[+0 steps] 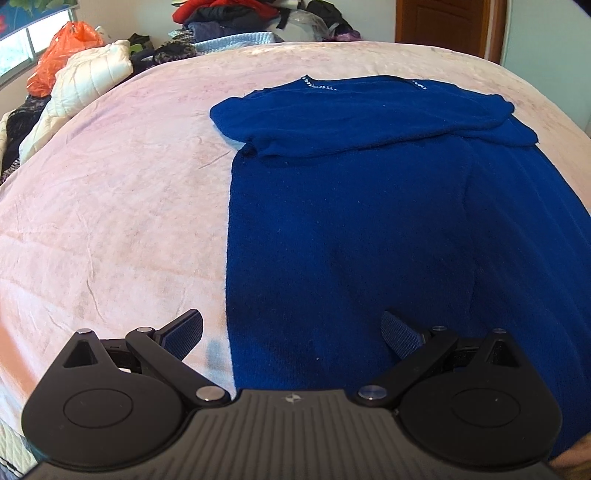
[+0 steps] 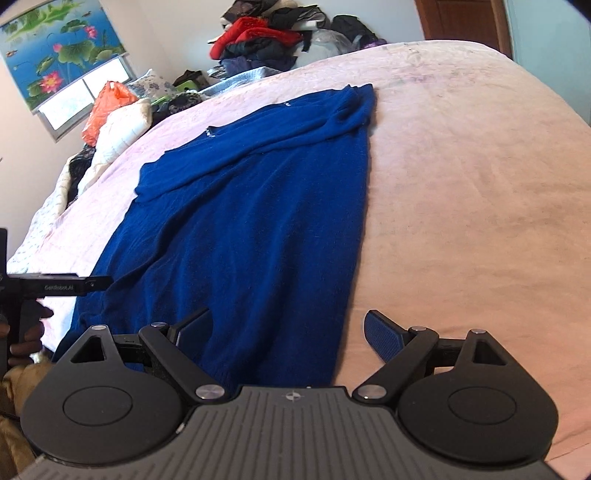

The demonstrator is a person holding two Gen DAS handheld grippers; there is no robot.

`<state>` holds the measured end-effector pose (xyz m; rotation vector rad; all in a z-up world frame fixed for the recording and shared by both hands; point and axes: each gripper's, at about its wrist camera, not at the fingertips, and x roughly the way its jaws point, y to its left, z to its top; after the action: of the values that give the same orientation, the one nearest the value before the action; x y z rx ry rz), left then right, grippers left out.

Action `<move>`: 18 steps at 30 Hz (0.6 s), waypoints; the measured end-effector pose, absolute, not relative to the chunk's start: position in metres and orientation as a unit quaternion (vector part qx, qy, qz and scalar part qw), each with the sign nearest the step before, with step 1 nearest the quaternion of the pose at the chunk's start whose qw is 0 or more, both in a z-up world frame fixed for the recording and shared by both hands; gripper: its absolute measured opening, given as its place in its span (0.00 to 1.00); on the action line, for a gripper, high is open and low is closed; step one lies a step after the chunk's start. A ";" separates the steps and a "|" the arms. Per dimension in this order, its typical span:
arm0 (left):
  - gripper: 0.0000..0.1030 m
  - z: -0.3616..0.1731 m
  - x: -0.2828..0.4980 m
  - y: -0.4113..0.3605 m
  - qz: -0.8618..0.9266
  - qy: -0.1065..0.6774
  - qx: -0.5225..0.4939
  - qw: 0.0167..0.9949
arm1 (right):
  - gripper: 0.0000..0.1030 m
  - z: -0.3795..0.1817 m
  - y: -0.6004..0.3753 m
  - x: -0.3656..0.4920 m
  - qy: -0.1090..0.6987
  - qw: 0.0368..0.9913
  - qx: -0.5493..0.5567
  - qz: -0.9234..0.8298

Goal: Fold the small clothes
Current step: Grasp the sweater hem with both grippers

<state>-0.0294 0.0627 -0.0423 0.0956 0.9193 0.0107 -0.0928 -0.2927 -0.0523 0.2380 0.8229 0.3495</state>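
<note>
A dark blue knit sweater (image 1: 351, 206) lies flat on a pink bed cover (image 1: 110, 192), its sleeves folded across the chest near the neckline. My left gripper (image 1: 291, 332) is open and empty, straddling the sweater's near left edge at the hem. My right gripper (image 2: 286, 332) is open and empty over the sweater's (image 2: 251, 221) near right edge at the hem. The left gripper's body also shows at the left edge of the right wrist view (image 2: 55, 286).
A pile of clothes (image 1: 236, 18) sits beyond the bed's far end. A white padded jacket (image 1: 85, 81) and an orange plastic bag (image 1: 66, 48) lie at the far left. A wooden door (image 1: 447, 26) stands at the back right. Bare pink cover (image 2: 461, 184) lies right of the sweater.
</note>
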 end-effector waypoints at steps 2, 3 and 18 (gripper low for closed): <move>1.00 -0.042 -0.032 0.070 -0.006 0.452 0.048 0.891 | 0.87 -0.051 -0.295 -0.097 0.404 0.890 0.110 0.183; 1.00 -0.042 -0.035 0.075 -0.011 0.457 0.046 0.888 | 0.86 -0.051 -0.296 -0.100 0.409 0.887 0.104 0.190; 0.99 -0.044 -0.073 0.115 -0.160 0.516 -0.065 0.839 | 0.79 -0.053 -0.287 -0.119 0.445 0.853 0.093 0.258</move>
<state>-0.0730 0.1149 -0.0441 -0.1377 1.0914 -0.3376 -0.1192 -0.2872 -0.0527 0.1952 0.9358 0.5430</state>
